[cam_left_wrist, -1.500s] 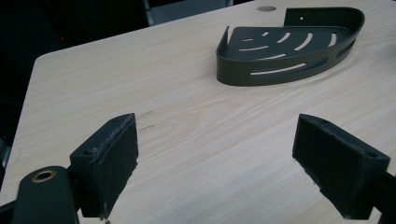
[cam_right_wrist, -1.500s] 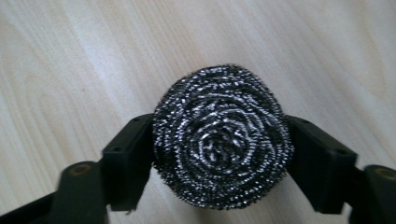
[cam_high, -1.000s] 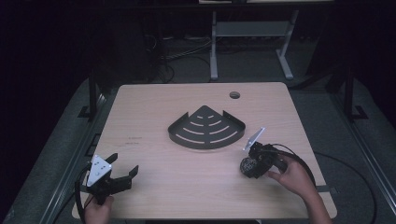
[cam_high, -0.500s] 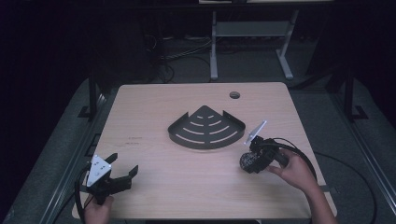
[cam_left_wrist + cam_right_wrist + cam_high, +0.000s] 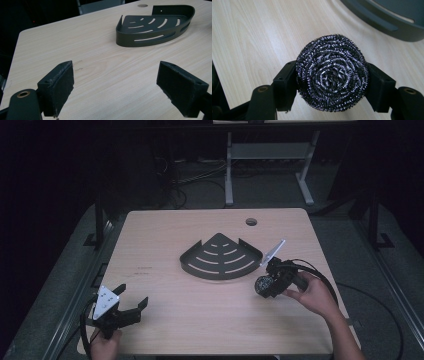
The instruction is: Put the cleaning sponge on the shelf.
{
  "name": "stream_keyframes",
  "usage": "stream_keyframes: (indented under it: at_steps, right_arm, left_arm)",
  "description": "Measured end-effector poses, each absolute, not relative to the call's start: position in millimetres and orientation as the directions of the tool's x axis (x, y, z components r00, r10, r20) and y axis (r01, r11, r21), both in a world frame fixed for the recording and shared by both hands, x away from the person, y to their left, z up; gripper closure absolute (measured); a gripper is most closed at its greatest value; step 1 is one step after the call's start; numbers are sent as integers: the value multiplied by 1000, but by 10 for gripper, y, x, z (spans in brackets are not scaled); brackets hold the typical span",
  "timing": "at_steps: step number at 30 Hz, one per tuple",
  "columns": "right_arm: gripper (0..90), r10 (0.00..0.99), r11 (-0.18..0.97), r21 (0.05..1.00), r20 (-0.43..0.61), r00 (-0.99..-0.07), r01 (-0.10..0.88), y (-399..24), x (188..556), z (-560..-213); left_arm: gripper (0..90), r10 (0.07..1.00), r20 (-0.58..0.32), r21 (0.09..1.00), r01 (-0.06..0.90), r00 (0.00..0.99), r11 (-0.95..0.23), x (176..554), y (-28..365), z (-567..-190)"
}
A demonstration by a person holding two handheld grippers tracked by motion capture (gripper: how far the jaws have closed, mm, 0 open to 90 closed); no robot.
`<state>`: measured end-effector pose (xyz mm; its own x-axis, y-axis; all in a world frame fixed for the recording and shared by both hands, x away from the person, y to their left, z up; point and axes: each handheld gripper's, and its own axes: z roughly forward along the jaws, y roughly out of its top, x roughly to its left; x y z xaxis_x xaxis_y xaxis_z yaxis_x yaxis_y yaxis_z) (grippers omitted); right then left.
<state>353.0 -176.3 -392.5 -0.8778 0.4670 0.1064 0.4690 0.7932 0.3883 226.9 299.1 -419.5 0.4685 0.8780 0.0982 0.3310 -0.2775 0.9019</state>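
A round steel-wool scrubber (image 5: 332, 72) sits squeezed between the jaws of my right gripper (image 5: 331, 86), a little above the wooden table. From above, that scrubber (image 5: 263, 284) and right gripper (image 5: 267, 282) hover just right of the dark corner shelf basket (image 5: 188, 262), close to its curved front. My left gripper (image 5: 131, 306) rests near the table's front left corner, open and empty. Its own view looks across bare wood between the wide-apart jaws of the left gripper (image 5: 115, 87) toward the basket (image 5: 150, 41).
The light wooden table (image 5: 165, 235) has a cable hole (image 5: 251, 222) at the back right. A metal stand (image 5: 267, 155) and cables lie on the dark floor behind. A cable (image 5: 320, 272) loops behind the right hand.
The right gripper with the scrubber has shifted slightly left and forward, nearer the basket. The left gripper has stayed put.
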Motion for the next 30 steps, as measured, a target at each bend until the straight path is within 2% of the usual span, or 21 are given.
stream_keyframes:
  at_steps: [30]
  right_arm:
    - [333,455,789,405,117,-883,461,-1607,3773,-3732]
  left_arm:
    - [137,880,94,905,327,466,-271,2265,2999,-4177]
